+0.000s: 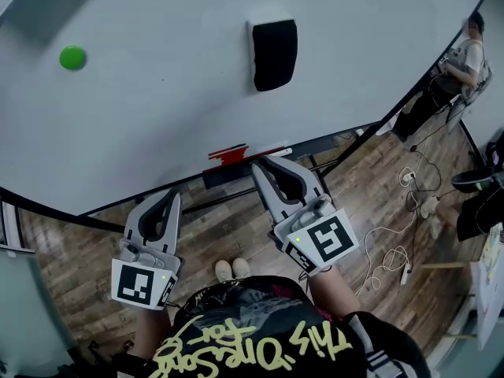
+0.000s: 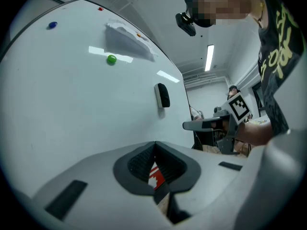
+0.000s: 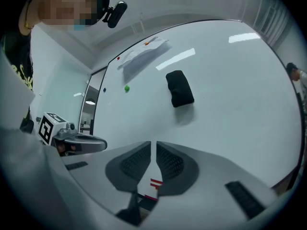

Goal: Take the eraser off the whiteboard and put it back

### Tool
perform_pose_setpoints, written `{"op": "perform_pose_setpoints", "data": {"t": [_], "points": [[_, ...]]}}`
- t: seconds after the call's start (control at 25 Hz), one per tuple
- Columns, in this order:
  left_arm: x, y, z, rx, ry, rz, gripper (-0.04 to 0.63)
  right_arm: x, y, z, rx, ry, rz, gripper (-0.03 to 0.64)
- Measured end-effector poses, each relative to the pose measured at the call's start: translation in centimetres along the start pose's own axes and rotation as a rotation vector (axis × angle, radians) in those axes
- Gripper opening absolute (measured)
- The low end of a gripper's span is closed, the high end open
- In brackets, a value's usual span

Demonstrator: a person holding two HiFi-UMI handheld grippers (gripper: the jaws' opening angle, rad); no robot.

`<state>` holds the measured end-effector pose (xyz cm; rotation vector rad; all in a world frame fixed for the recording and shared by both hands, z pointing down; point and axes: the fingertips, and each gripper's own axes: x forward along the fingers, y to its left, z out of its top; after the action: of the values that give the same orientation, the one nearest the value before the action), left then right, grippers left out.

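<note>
The black eraser (image 1: 275,53) clings upright to the whiteboard (image 1: 157,124), and it also shows in the left gripper view as eraser (image 2: 163,95) and in the right gripper view as eraser (image 3: 180,88). My right gripper (image 1: 257,164) sits below the eraser near the board's lower edge, apart from it. Its jaws (image 3: 154,143) are shut apart from a thin slit, with nothing between them. My left gripper (image 1: 175,195) hangs lower and further left. That gripper (image 2: 154,145) is shut and empty.
A green magnet (image 1: 72,57) sits on the board at the upper left. A sheet of paper (image 3: 144,54) is pinned higher up. A red item (image 1: 228,154) lies on the marker tray (image 1: 228,178). Cables (image 1: 394,250) trail over the wooden floor, and a person (image 1: 465,61) stands at the far right.
</note>
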<state>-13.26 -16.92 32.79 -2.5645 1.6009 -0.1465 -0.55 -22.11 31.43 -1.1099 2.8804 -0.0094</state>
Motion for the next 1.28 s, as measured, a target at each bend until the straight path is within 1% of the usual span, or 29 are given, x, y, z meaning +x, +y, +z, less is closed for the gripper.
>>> {"op": "perform_pose_setpoints", "data": {"t": [0.36,0.8,1.0,1.28], "points": [[0.5,-0.4,0.0,0.0,0.003,0.006,0.008,-0.1,0.3,-0.4,0.026,0.005,0.034,0.02],[0.5,-1.5,0.3,0.009,-0.003,0.047,0.008,-0.7,0.9,-1.1,0.033,0.016,0.099,0.018],[0.0,-2.2,0.3,0.018,-0.006,0.07,0.008,-1.1,1.4,-0.9,0.033,0.002,0.133,0.017],[-0.3,-2.5,0.3,0.019,-0.014,0.076,0.008,-1.4,1.9,-1.0,0.034,-0.004,0.152,0.015]]}}
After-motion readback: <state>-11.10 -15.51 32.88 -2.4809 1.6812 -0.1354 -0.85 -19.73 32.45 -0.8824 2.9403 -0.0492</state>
